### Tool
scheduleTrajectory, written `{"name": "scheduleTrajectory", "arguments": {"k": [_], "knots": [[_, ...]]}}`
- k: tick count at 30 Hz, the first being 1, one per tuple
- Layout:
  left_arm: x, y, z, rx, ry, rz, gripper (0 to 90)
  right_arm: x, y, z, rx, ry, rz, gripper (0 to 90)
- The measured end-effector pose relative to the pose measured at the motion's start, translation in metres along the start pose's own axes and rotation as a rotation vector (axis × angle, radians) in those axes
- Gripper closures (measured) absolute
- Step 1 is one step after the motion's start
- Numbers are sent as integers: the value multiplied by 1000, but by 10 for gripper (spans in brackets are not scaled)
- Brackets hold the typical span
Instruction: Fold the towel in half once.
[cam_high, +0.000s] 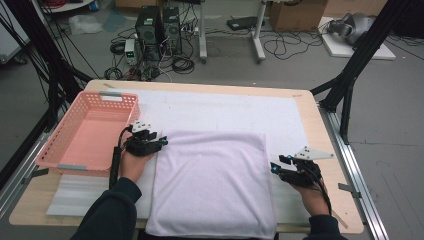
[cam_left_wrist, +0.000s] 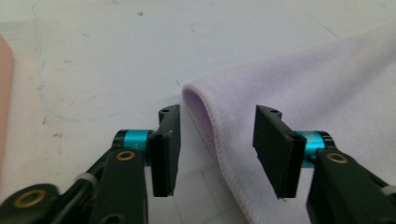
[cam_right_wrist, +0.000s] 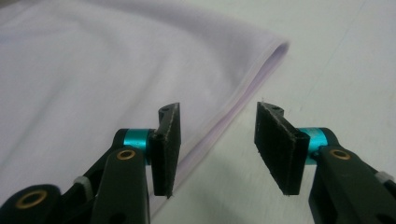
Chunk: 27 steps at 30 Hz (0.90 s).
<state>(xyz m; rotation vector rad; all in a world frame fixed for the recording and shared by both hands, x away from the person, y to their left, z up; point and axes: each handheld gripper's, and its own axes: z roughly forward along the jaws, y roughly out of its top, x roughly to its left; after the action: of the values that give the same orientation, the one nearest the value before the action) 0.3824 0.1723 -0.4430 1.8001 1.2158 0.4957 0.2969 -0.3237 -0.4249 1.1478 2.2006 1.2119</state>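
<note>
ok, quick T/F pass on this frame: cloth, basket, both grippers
1. The folded lilac cloth lies on the white mat. True.
2. The left gripper is clamped on the cloth. False: its jaws stand open, with the cloth's hemmed edge between them and the pads not pressing on it.
3. The pink basket has the cloth inside. False: nothing lies in the basket; the cloth is on the mat beside it.
4. The right gripper is open at the cloth's edge. True: the edge runs up between its jaws, ungripped.
5. Both grippers sit on the same side of the cloth. False: in the high view one is at its left edge and the other at its right edge.
</note>
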Motion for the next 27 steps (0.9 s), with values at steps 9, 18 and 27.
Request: {"name": "scheduleTrajectory", "arguments": {"k": [9,18,27], "knots": [[12,24,33,19,-29,-70,432,-26,36,58,78,-104,71,414],[8,18,43,65,-41,-14,602,-40,48,101,136,-136,130,362],[5,20,42,38,5,-52,846,-32,50,104,166,-61,37,853]]}}
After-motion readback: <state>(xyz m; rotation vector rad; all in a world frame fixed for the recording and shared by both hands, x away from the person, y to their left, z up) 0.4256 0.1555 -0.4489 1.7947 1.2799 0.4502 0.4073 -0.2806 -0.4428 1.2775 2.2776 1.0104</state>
